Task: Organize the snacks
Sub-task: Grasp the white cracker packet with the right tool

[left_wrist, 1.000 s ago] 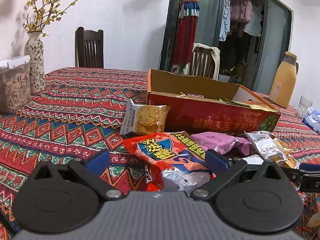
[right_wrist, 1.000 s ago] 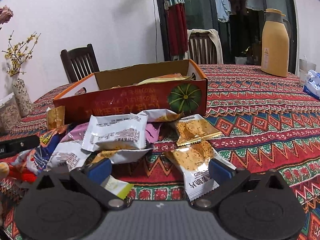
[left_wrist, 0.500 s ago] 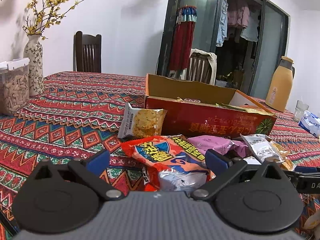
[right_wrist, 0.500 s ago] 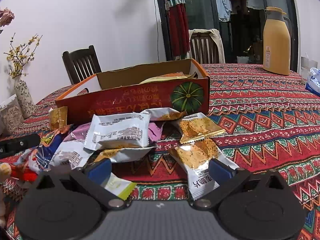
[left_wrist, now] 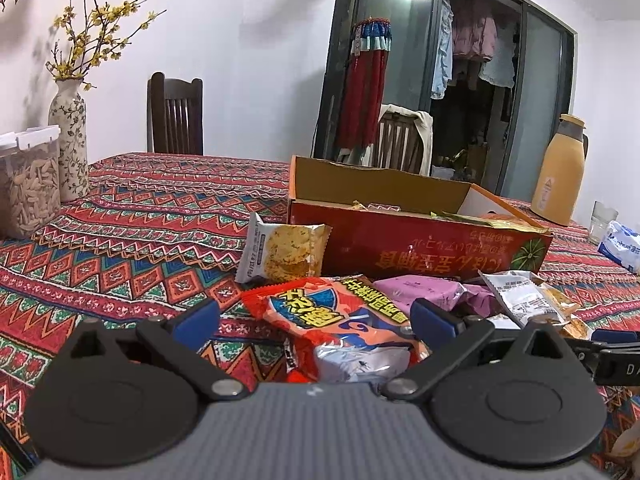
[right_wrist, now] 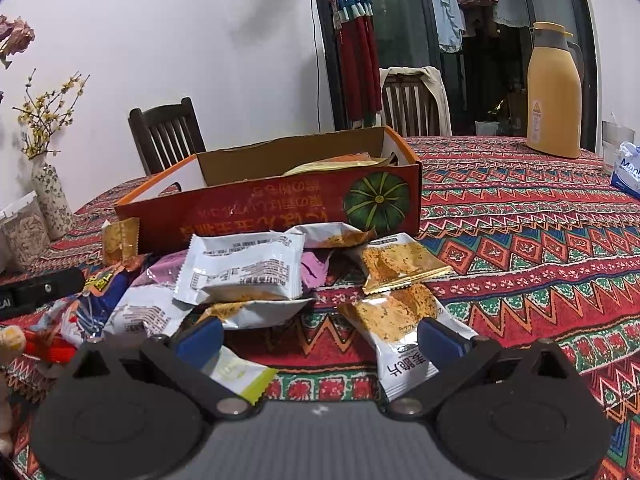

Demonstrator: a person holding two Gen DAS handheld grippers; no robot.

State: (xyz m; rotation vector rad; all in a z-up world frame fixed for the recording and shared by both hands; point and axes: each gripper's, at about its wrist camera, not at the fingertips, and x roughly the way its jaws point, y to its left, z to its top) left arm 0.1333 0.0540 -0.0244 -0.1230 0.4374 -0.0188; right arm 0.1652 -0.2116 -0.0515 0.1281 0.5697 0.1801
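Left wrist view — left hand-held gripper (left_wrist: 314,318) spread wide, empty, over a crinkled orange-red snack packet (left_wrist: 340,320) on the patterned tabletop (left_wrist: 120,232), near the open red cardboard box (left_wrist: 416,246). Right wrist view — right hand-held gripper (right_wrist: 320,338) spread, empty, above bare cloth between a yellow-green sachet (right_wrist: 244,376) and a white-and-gold crisp packet (right_wrist: 396,328).

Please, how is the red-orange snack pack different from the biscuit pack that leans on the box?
The red-orange snack pack lies flat between the open fingers of the left claw; the biscuit pack stands tilted against the red box. The first is bright red-orange with a blue logo, the second white with pictured biscuits. The first looks larger. Both are sealed and outside the box.
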